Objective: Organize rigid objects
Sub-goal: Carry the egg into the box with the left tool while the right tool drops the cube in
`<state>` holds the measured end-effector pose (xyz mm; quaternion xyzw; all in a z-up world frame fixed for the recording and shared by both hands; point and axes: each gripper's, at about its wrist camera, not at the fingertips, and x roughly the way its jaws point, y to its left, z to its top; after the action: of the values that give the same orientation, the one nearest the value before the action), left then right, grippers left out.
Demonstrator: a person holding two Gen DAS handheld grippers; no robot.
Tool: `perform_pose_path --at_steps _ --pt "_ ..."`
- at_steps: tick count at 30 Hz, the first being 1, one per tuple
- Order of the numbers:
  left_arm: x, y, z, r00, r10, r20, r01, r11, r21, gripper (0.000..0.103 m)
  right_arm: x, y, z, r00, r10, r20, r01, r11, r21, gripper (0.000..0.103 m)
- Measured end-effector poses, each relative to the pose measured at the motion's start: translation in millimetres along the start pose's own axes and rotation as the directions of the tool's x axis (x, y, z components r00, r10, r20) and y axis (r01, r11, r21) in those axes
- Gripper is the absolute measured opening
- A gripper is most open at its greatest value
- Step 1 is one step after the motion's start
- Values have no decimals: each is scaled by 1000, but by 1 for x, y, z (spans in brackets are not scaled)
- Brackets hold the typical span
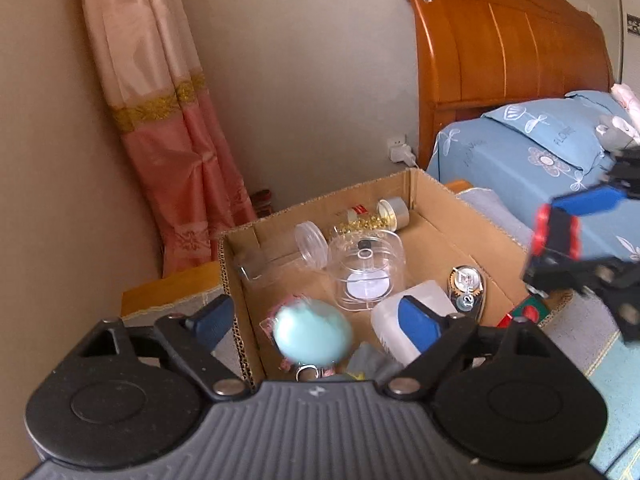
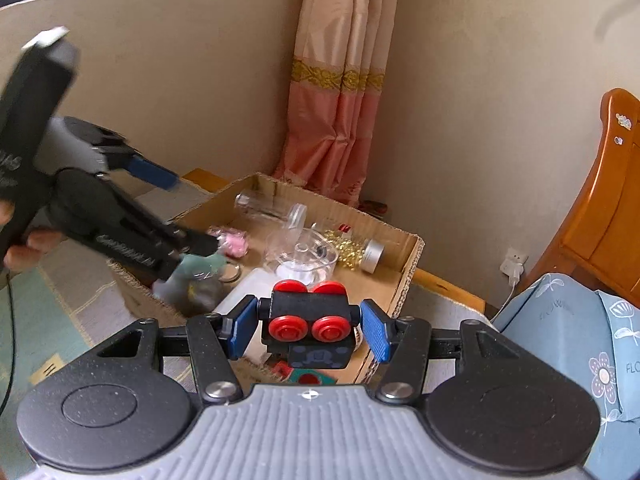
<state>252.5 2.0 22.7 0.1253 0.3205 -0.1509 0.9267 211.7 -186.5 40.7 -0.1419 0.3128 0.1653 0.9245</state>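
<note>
Beige walls, a pink curtain (image 1: 160,128) with a gold band and a wooden headboard (image 1: 508,40) frame the bedroom, with a blue floral bed (image 1: 520,160) on the right. Beside the bed stands an open cardboard box (image 1: 436,196) on a patterned mat. Inside it lie a clear round container (image 1: 366,268), a clear lid (image 1: 310,244), a jar of gold beads (image 1: 372,216) on its side, a white plastic case (image 1: 424,296) and a small tape measure (image 1: 466,282).

The left hand-held gripper (image 1: 324,322) hovers over the near end of the box with its blue pads spread wide; a blurred pale-blue egg-shaped toy (image 1: 314,334) sits between them, touching neither pad.

The right hand-held gripper (image 2: 310,326) is clamped on a black toy block with red wheels (image 2: 308,326), its blue pads pressing the block's two ends, held above the box's near edge. A person's fingers (image 2: 28,246) grip the left tool's handle.
</note>
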Motion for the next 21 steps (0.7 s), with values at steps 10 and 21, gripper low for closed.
perform_pose_path --at_steps 10,21 --pt "-28 -1 -18 1000 -15 14 15 999 -45 97 70 -27 21 995 -10 -104 19 996 85 61" --pt "-62 -4 -30 999 -11 35 15 993 -119 101 69 -34 29 994 -69 -82 85 975 205 103"
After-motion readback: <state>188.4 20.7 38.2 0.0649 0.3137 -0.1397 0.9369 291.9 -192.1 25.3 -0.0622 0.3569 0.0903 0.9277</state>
